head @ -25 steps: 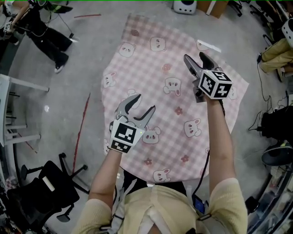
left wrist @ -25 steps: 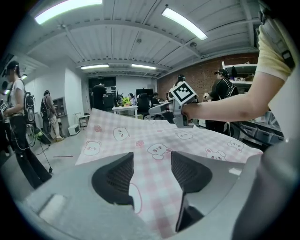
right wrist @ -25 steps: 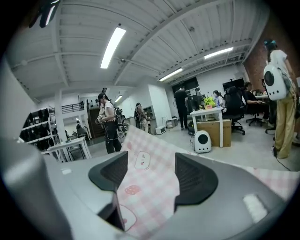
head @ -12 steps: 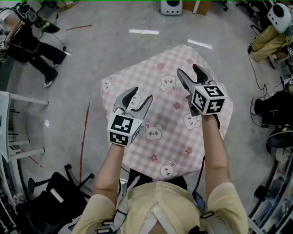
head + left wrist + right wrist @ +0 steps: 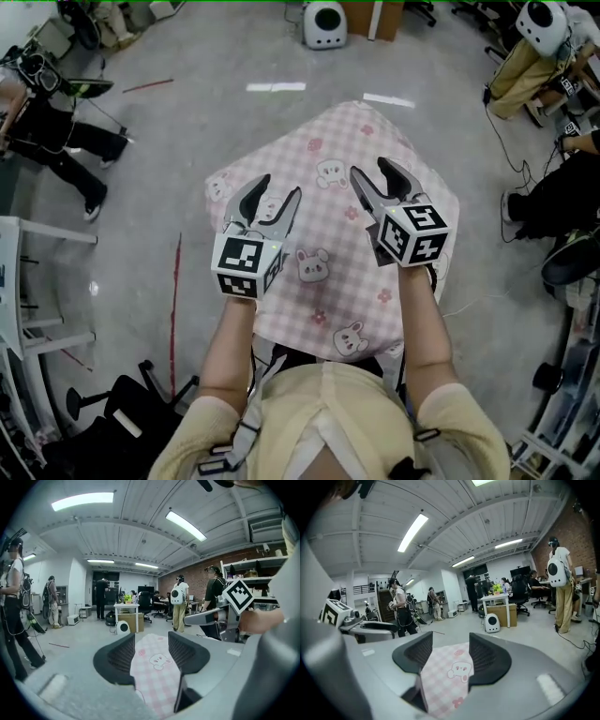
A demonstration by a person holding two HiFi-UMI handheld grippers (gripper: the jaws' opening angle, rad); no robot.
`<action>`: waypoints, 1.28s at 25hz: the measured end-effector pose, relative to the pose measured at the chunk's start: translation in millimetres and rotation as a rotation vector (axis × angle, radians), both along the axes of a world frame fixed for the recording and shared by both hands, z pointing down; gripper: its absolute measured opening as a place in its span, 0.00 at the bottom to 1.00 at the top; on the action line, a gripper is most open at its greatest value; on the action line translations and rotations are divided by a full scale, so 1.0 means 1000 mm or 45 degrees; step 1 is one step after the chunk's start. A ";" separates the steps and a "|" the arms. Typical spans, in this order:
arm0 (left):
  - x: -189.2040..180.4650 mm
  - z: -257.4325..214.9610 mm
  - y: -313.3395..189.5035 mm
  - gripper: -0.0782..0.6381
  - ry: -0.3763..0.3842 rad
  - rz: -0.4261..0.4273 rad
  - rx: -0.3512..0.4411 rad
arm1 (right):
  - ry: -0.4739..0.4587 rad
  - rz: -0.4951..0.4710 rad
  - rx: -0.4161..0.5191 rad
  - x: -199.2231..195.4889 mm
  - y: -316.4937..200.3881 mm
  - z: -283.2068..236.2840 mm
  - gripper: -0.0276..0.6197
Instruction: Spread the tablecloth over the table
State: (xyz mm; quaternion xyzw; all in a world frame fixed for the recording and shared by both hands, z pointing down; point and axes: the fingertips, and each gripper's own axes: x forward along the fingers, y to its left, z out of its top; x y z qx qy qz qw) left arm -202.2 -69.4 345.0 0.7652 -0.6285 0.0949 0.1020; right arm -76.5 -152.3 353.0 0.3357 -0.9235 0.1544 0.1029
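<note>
Left gripper (image 5: 277,187): jaws apart, just been closing, empty
Right gripper (image 5: 373,169): same, empty
Tablecloth (image 5: 325,223): lies spread; I would pinch only edges to straighten

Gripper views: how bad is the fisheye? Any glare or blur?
Left gripper view: heavy fisheye, black corners, ceiling light blown out and bowed. Right gripper view: same distortion, near foreground soft. Head view: glare streaks on the floor; tablecloth sharp.
</note>
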 end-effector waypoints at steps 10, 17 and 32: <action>-0.006 -0.034 0.032 0.37 0.138 0.021 0.079 | -0.083 0.139 0.044 0.031 0.051 -0.034 0.26; 0.005 -0.047 0.049 0.31 0.134 0.094 0.089 | -0.121 0.218 0.073 0.048 0.084 -0.046 0.09; 0.005 -0.061 0.084 0.14 0.180 0.178 0.117 | -0.045 0.300 0.146 0.051 0.140 -0.063 0.05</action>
